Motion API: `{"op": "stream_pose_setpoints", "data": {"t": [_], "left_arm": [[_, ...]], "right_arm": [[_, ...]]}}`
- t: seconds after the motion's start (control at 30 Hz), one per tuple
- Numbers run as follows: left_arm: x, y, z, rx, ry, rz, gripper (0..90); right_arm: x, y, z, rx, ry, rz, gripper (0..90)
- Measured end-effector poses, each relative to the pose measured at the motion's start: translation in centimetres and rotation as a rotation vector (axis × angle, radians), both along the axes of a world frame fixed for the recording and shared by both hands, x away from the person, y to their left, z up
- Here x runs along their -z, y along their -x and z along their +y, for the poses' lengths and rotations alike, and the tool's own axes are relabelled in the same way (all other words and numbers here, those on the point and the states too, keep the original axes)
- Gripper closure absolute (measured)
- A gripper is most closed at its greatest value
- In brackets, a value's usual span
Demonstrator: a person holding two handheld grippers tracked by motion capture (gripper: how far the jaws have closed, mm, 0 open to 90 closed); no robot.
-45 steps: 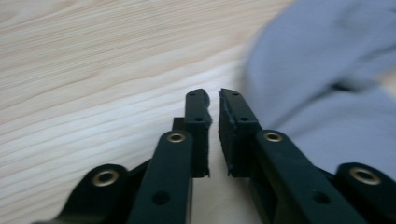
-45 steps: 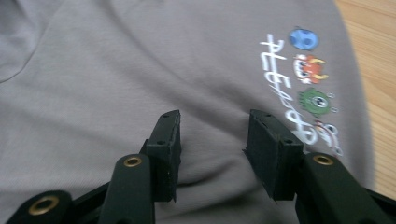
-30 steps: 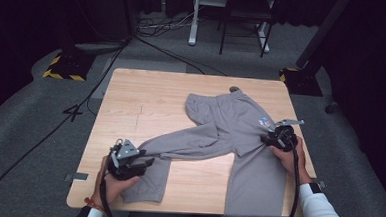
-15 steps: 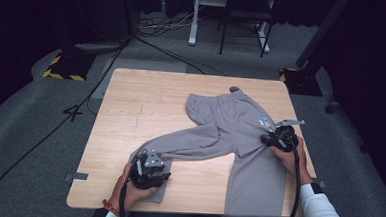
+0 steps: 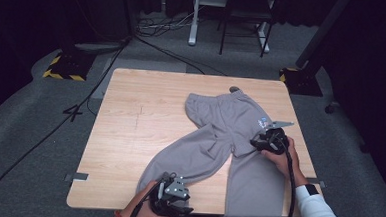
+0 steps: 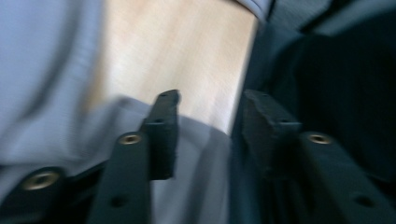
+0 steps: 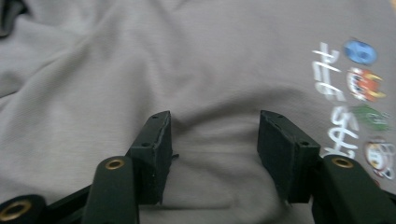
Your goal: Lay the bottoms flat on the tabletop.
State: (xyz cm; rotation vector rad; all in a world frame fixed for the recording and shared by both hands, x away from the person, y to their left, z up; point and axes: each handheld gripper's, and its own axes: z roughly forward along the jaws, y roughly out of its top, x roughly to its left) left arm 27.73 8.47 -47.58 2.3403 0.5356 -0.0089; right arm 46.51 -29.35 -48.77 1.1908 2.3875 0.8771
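Grey trousers (image 5: 225,125) lie spread on the wooden table (image 5: 141,111), waistband far, one leg slanting to the front left, the other running off the front edge. My left gripper (image 5: 174,197) is at the table's front edge by the slanted leg's cuff. In the blurred left gripper view the left gripper (image 6: 210,100) stands open, with grey cloth (image 6: 46,93) beside and under its jaws. My right gripper (image 5: 269,140) rests on the trousers' right hip near a small print (image 5: 263,123). Seen from its own camera, the right gripper (image 7: 215,121) is open over smooth fabric, beside the coloured print (image 7: 359,93).
The table's left half is bare wood. A dark object (image 5: 234,89) lies just beyond the waistband. Behind the table are desk and chair legs (image 5: 225,20), floor cables (image 5: 81,107), and yellow-black striped bases (image 5: 63,69) on grey carpet. A tape strip (image 5: 77,176) marks the front left edge.
My left gripper has moved right and toward the front edge, along the slanted leg to its cuff. The right gripper has stayed on the hip.
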Motion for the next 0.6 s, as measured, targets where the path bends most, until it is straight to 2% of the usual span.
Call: {"op": "stream_pose_setpoints", "data": {"t": [0.07,0.13,0.17,0.23,0.3,0.33,0.37,0.43,0.47,0.5,0.57,0.6], "left_arm": [[-0.2,-1.3,0.4,-0.070,0.013,-0.020,47.9],[-0.4,-2.9,0.8,-0.130,0.013,-0.052,47.7],[-0.5,-3.8,0.9,-0.153,0.023,-0.056,48.2],[-0.5,-5.5,1.0,-0.190,-0.015,-0.110,49.0],[-0.2,-7.3,1.2,-0.207,-0.029,-0.123,51.2],[0.0,-8.1,1.4,-0.224,-0.028,-0.141,51.3],[0.1,-8.7,1.8,-0.240,-0.009,-0.147,52.1],[0.5,-9.9,2.4,-0.254,0.019,-0.113,55.8],[0.7,-10.3,2.5,-0.256,0.015,-0.090,55.7],[1.0,-10.4,2.4,-0.245,-0.009,-0.081,55.2],[1.5,-10.3,2.1,-0.243,-0.065,-0.098,55.2],[1.6,-10.1,2.1,-0.243,-0.064,-0.103,55.0]], "right_arm": [[-0.2,0.3,0.7,-0.030,0.019,-0.003,42.6],[-0.5,0.9,1.4,-0.042,0.032,-0.028,41.9],[-0.8,1.1,1.5,-0.053,0.014,-0.034,41.8],[-1.3,1.8,1.9,-0.087,-0.017,-0.032,41.0],[-1.4,2.6,2.3,-0.119,-0.014,-0.041,41.2],[-1.3,3.0,2.5,-0.141,-0.018,-0.038,41.2],[-1.2,3.4,2.7,-0.156,-0.015,-0.032,41.2],[-0.9,4.2,3.4,-0.187,-0.019,-0.012,40.9],[-0.9,4.7,3.9,-0.209,-0.022,-0.015,40.9],[-1.1,5.1,4.4,-0.230,-0.030,-0.016,41.0],[-1.5,6.1,5.8,-0.276,-0.053,-0.028,41.6],[-1.7,6.5,6.6,-0.295,-0.068,-0.030,41.9]]}}
